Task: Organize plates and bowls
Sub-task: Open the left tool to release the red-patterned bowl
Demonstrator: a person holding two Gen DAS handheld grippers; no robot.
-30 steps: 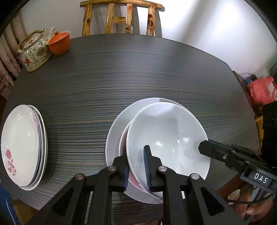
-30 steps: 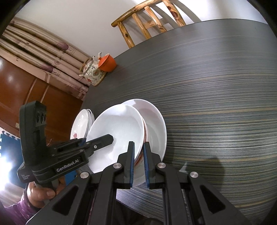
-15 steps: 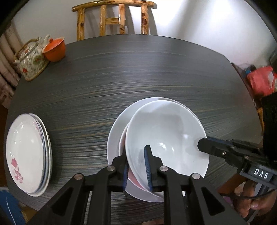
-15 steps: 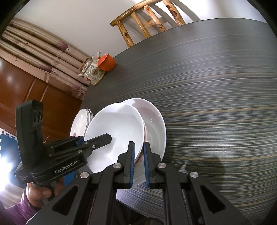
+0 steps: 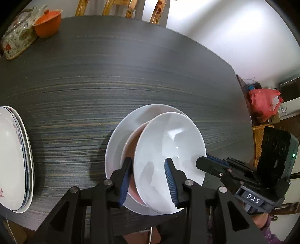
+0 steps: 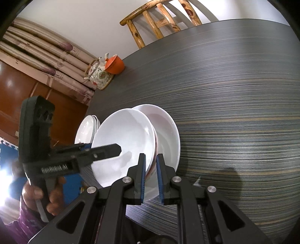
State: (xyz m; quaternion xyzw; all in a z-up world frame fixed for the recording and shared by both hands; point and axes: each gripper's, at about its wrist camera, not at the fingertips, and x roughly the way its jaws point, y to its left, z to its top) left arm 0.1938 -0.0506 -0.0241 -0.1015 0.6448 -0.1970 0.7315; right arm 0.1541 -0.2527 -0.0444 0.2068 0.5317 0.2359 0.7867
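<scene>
A white bowl [image 5: 169, 148] sits nested on a pink-rimmed bowl [image 5: 131, 142], both in a wide white plate [image 5: 116, 150] near the table's front edge. My left gripper [image 5: 149, 180] is open, its jaws astride the white bowl's near rim without pinching it. My right gripper [image 6: 151, 176] is shut on the bowls' right rim; it shows in the left wrist view [image 5: 204, 162] at the bowl's right edge. The white bowl [image 6: 127, 146] and plate [image 6: 168, 131] also show in the right wrist view. A stack of flowered plates [image 5: 13, 169] lies at the far left.
A flowered teapot [image 5: 16, 41] and an orange cup [image 5: 47, 24] stand at the table's far left corner, with a wooden chair [image 5: 131, 7] behind. A red bag [image 5: 262, 103] sits off the table's right edge. The dark table [image 5: 131, 75] stretches beyond the bowls.
My left gripper has opened from shut on the white bowl's rim and has moved closer. The right gripper has stayed shut on the rim.
</scene>
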